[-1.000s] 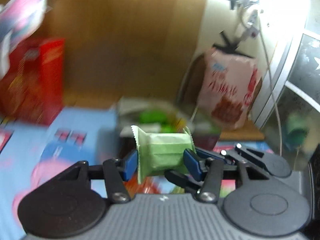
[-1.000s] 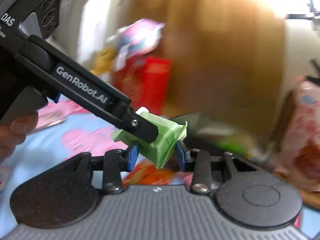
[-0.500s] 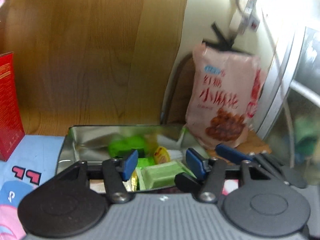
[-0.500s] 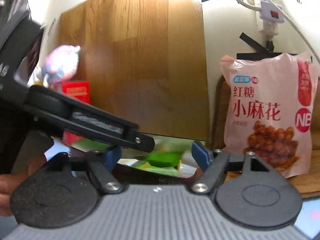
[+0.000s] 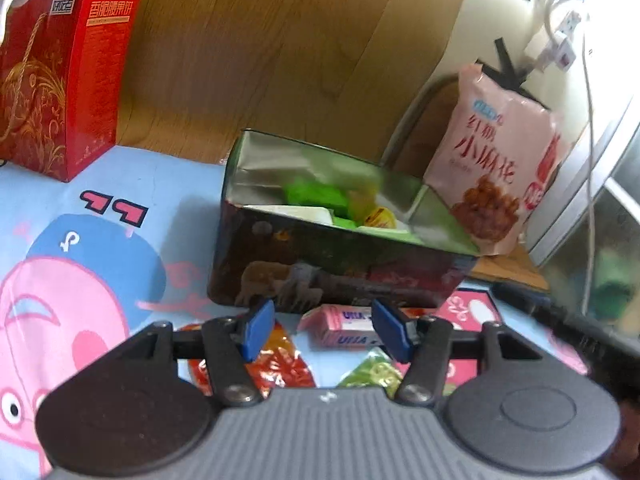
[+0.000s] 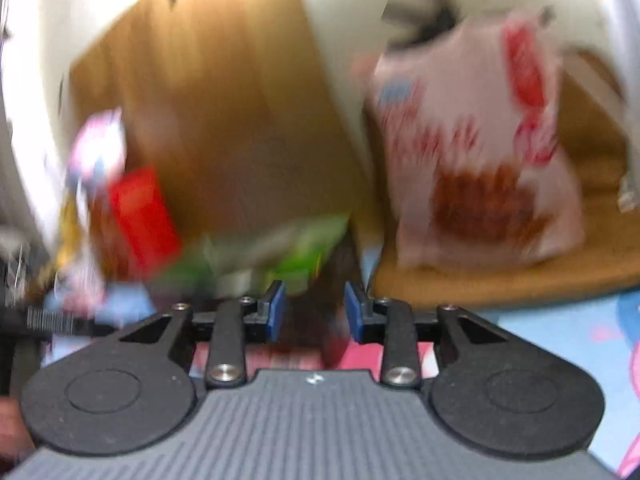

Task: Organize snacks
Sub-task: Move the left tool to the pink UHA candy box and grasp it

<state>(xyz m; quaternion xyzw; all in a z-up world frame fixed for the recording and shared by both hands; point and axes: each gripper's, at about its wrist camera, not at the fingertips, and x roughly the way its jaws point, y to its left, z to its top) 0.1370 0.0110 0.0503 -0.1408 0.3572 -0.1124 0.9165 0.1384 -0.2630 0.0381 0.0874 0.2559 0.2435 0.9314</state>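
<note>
left wrist view: we look over the cartoon-printed blue tablecloth (image 5: 120,184) at the open snack tin (image 5: 332,264), a red carton (image 5: 64,76) to its left and a pink bag of fried twists (image 5: 496,160) leaning behind its right end. a second ago our left gripper (image 5: 322,330) carried a green wrapped snack; that packet has gone from between its blue pads, and green packets (image 5: 316,194) now lie inside the tin among other sweets, so we judge that one piece is stowed. the left gripper's jaws stand part-way apart with nothing between them, low over the loose pieces in front of the tin: a pink wafer bar (image 5: 344,326), a red-orange sachet (image 5: 280,360) and a small green-yellow sweet (image 5: 374,372). the wafer bar lines up between the pads, so it looks like our likeliest next pick. the right wrist view is smeared by motion; our right gripper (image 6: 316,312) has just narrowed its jaws, and they frame only a dark blurred shape we cannot tell to be held.
</note>
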